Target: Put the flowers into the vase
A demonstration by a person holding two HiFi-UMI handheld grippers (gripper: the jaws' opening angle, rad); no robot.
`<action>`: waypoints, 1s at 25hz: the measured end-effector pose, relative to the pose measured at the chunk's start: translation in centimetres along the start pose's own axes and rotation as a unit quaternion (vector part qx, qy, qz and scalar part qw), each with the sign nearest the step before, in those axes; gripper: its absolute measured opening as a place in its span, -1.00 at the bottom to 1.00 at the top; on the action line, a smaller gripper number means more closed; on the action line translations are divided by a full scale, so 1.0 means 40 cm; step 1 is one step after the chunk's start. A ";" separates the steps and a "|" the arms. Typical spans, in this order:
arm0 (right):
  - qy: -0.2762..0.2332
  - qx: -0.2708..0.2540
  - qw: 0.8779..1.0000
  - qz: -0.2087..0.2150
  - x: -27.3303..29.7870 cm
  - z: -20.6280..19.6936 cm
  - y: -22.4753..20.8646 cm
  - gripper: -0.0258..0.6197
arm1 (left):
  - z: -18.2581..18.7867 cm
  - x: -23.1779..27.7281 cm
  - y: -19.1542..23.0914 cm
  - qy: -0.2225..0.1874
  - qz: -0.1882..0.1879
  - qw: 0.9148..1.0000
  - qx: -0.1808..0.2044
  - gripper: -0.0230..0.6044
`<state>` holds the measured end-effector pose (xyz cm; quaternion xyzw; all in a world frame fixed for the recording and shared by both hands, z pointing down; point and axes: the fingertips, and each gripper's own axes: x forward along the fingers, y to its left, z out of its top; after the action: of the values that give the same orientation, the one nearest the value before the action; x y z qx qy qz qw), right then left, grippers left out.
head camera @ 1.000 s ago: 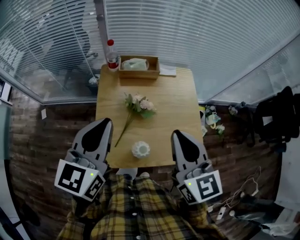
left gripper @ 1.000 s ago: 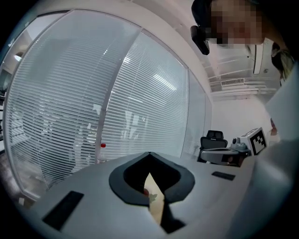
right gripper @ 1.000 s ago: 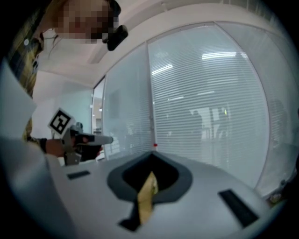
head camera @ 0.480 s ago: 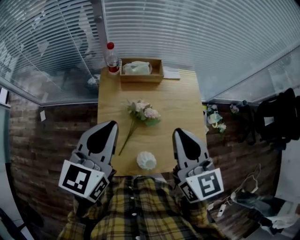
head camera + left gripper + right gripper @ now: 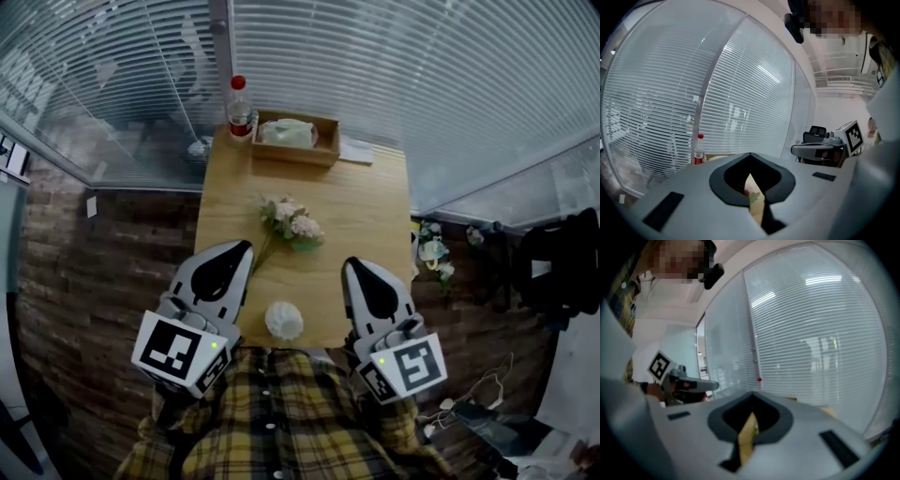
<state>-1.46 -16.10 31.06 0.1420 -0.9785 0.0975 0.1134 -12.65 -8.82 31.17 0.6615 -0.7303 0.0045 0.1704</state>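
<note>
A bunch of pale pink and white flowers (image 5: pixel 292 223) lies on the wooden table (image 5: pixel 366 216), its long stem pointing toward the near left. A small white ribbed vase (image 5: pixel 283 321) stands at the table's near edge, between my two grippers. My left gripper (image 5: pixel 241 247) hovers over the near left corner, just left of the stem's end, shut and empty. My right gripper (image 5: pixel 357 266) is over the near right part, right of the vase, also shut and empty. Through the closed left gripper (image 5: pixel 750 155) and right gripper (image 5: pixel 752 395) only a sliver of table shows.
At the table's far end stand a red-capped water bottle (image 5: pixel 240 106) and a wooden tray (image 5: pixel 323 155) holding a pale cloth, with a white card (image 5: pixel 356 150) beside it. Glass walls with blinds rise behind. More flowers (image 5: pixel 433 258) lie on the floor at the right.
Both grippers have moved a little forward and lower over the table's near edge; the left one now reaches beside the stem's end. Flowers and vase stay where they were.
</note>
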 end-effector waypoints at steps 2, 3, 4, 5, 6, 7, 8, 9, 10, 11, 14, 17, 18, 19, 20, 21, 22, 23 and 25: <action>0.001 -0.004 1.000 0.007 0.003 -0.001 -0.003 -0.88 | -0.003 0.006 -0.011 0.005 0.002 1.000 0.007 -0.89; 0.002 -0.007 1.000 0.010 0.003 -0.002 -0.004 -0.88 | -0.004 0.007 -0.017 0.006 0.004 1.000 0.012 -0.89; 0.003 -0.010 1.000 0.013 0.003 -0.003 -0.004 -0.88 | -0.004 0.009 -0.023 0.006 0.005 1.000 0.015 -0.89; 0.004 -0.013 1.000 0.016 0.004 -0.003 -0.004 -0.88 | -0.006 0.009 -0.029 0.007 0.006 1.000 0.014 -0.89; 0.004 -0.014 1.000 0.019 0.004 -0.003 -0.003 -0.88 | -0.007 0.009 -0.033 0.008 0.006 1.000 0.012 -0.89; 0.004 -0.016 1.000 0.021 0.004 -0.003 -0.003 -0.88 | -0.006 0.009 -0.035 0.007 0.007 1.000 0.011 -0.89; 0.004 -0.017 1.000 0.023 0.004 -0.004 -0.002 -0.88 | -0.005 0.009 -0.034 0.005 0.009 1.000 0.010 -0.89; 0.004 -0.018 1.000 0.025 0.004 -0.005 -0.002 -0.88 | -0.004 0.009 -0.032 0.003 0.012 1.000 0.009 -0.89; 0.005 -0.019 0.999 0.026 0.004 -0.006 -0.003 -0.88 | -0.004 0.010 -0.031 0.004 0.014 1.000 0.007 -0.89; 0.006 -0.019 0.999 0.028 0.004 -0.006 -0.005 -0.88 | -0.005 0.012 -0.031 0.006 0.016 1.000 0.005 -0.89; 0.008 -0.018 0.999 0.029 0.004 -0.007 -0.011 -0.88 | -0.009 0.019 -0.027 0.013 0.020 1.000 0.012 -0.88; 0.012 -0.018 0.999 0.029 0.003 -0.013 -0.017 -0.88 | -0.018 0.025 -0.025 0.022 0.020 0.999 0.015 -0.78; 0.013 -0.018 0.999 0.029 0.003 -0.015 -0.018 -0.88 | -0.021 0.026 -0.024 0.024 0.020 0.999 0.016 -0.73; 0.013 -0.017 0.999 0.030 0.003 -0.016 -0.019 -0.88 | -0.023 0.028 -0.023 0.026 0.020 0.999 0.016 -0.70; 0.014 -0.017 0.999 0.031 0.002 -0.017 -0.020 -0.88 | -0.025 0.030 -0.022 0.028 0.020 0.999 0.016 -0.67; 0.015 -0.017 0.999 0.031 0.002 -0.019 -0.021 -0.88 | -0.026 0.032 -0.020 0.030 0.020 0.999 0.015 -0.63; 0.017 -0.017 0.999 0.032 0.002 -0.021 -0.022 -0.88 | -0.029 0.034 -0.019 0.032 0.019 0.999 0.014 -0.60; 0.018 -0.016 0.999 0.033 0.003 -0.023 -0.022 -0.88 | -0.032 0.036 -0.017 0.034 0.018 0.999 0.013 -0.55; 0.020 -0.013 0.999 0.033 0.003 -0.028 -0.024 -0.88 | -0.042 0.042 -0.015 0.038 0.012 0.999 0.007 -0.47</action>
<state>-1.08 -16.78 32.33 0.1057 -0.9814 0.0911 0.1319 -11.78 -10.12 33.04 0.6535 -0.7309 0.0364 0.1933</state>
